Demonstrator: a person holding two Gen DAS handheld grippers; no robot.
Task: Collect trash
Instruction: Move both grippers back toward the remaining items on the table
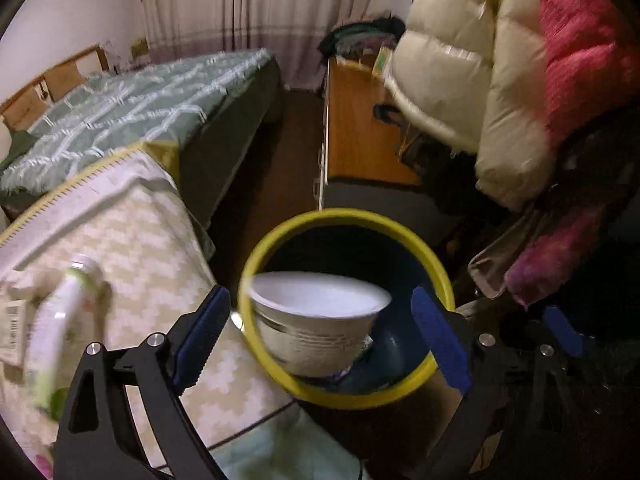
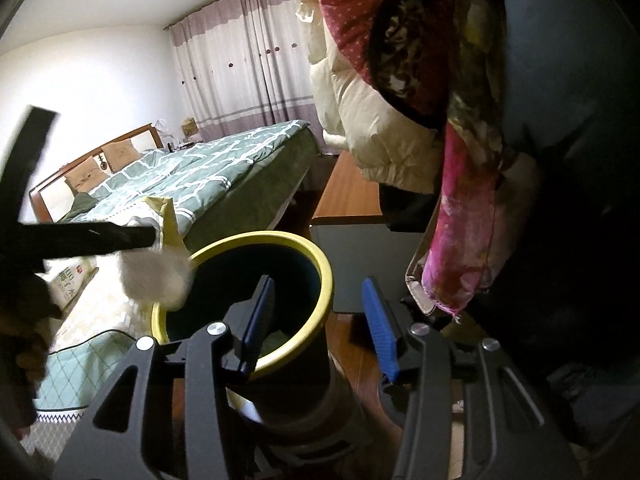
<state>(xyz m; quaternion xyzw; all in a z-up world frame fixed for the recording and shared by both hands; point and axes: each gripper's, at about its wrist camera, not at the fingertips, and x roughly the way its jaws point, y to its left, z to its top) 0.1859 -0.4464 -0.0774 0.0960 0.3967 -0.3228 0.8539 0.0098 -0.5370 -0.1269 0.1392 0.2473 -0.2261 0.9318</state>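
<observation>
While the white paper cup (image 1: pixel 316 320) hangs blurred over the mouth of the yellow-rimmed bin (image 1: pixel 432 258), both claws stand spread with nothing between their blue pads.

Landmark: yellow-rimmed bin, dark inside, standing on the dark wood floor (image 1: pixel 280 168).
Paper cup: white, printed side wall, tilted; it overlaps the bin's left rim in the left wrist view; in the right wrist view it is a white blur at the bin's left rim. Touching the rim or not: cannot tell.
Left gripper (image 1: pixel 320 344): jaws wide apart, one blue pad left of the bin, the other at its right rim; the cup lies between them in the picture but neither pad touches it.
Right gripper (image 2: pixel 320 322): jaws apart, gripping nothing; left pad over the bin's opening, right pad outside its right rim.
Bin contents: something pale low inside, unclear.
Tube (image 1: pixel 60 320): white-green, blurred, on the chevron-patterned cloth (image 1: pixel 152 248) left of the bin.
Printed packet (image 2: pixel 70 282): on the same cloth, left of the bin.
Bed (image 2: pixel 208 164): green grid quilt, beyond the bin.
Hanging jackets (image 1: pixel 472 80): cream and pink quilted, above and right of the bin.
Wooden cabinet (image 1: pixel 360 128): behind the bin.
</observation>
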